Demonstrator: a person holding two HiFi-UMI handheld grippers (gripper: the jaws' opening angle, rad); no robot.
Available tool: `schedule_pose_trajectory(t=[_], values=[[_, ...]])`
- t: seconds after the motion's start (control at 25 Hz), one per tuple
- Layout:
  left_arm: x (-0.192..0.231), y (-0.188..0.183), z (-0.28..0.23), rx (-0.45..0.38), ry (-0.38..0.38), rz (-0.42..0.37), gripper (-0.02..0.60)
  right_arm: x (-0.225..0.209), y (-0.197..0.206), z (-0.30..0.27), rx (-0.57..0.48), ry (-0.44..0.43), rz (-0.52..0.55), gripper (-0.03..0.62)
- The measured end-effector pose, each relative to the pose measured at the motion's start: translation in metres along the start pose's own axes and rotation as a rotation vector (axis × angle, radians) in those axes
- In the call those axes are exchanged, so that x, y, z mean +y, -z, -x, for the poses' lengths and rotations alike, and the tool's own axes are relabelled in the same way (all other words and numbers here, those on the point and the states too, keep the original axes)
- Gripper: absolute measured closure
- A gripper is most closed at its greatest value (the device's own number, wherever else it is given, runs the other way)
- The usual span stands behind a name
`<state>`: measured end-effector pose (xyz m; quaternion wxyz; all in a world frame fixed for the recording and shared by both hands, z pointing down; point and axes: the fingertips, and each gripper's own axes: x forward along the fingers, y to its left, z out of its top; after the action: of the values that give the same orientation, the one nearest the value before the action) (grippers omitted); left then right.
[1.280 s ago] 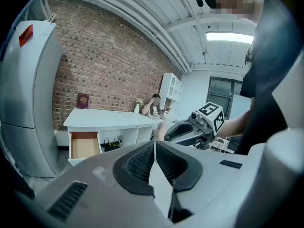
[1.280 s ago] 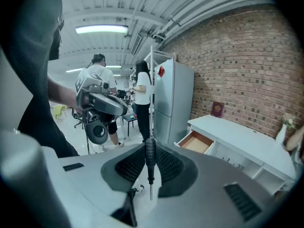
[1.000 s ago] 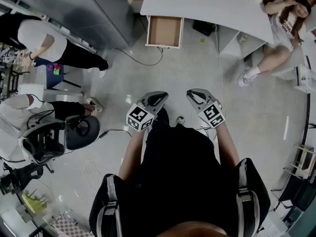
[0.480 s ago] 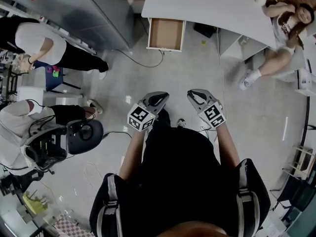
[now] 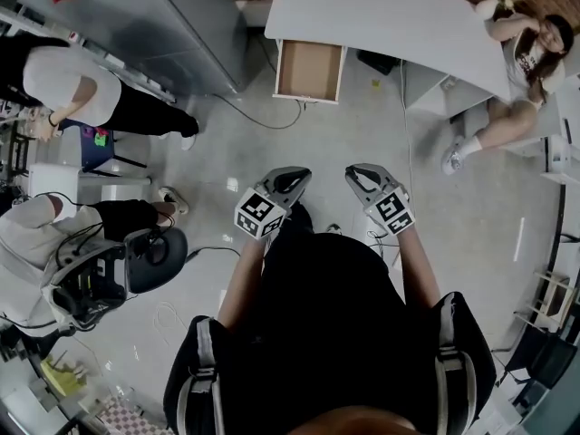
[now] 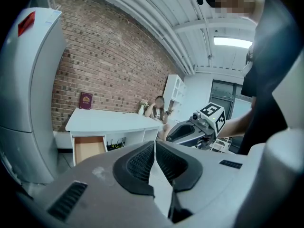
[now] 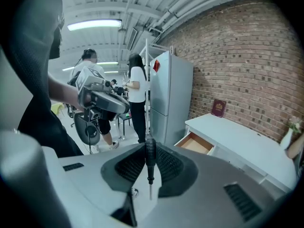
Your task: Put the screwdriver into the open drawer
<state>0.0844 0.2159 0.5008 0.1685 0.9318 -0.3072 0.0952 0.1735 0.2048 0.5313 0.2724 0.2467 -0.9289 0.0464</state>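
Observation:
My right gripper (image 7: pixel 150 164) is shut on a screwdriver (image 7: pixel 150 156) with a black handle; its thin shaft points back toward the camera. In the head view the right gripper (image 5: pixel 358 175) hangs over the floor, and the screwdriver does not show there. Beside it, my left gripper (image 5: pixel 292 181) has its pads together with nothing between them, as the left gripper view (image 6: pixel 155 156) also shows. The open drawer (image 5: pixel 310 71) sticks out of the white desk (image 5: pixel 390 12) well ahead of both grippers. Its wooden inside (image 7: pixel 195 144) looks bare.
A tall grey fridge (image 5: pixel 172 25) stands left of the drawer, with a cable (image 5: pixel 263 116) on the floor in front. One person (image 5: pixel 521 71) sits right of the desk; two people (image 5: pixel 82 80) and an office chair (image 5: pixel 149 252) are at the left.
In the head view the drawer and desk have slid slightly right and down, and the chair at the left has shifted down. Both grippers keep their pose, the right still holding the screwdriver.

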Motion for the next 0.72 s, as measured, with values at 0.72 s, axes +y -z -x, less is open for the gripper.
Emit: schedule_pose_trajectory(t=[0.72], values=[[0.098,-0.012,0.013,0.015,0.089,-0.021,0.558,-0.025,-0.035,-0.076,0.037,0.084,-0.029,0.47]])
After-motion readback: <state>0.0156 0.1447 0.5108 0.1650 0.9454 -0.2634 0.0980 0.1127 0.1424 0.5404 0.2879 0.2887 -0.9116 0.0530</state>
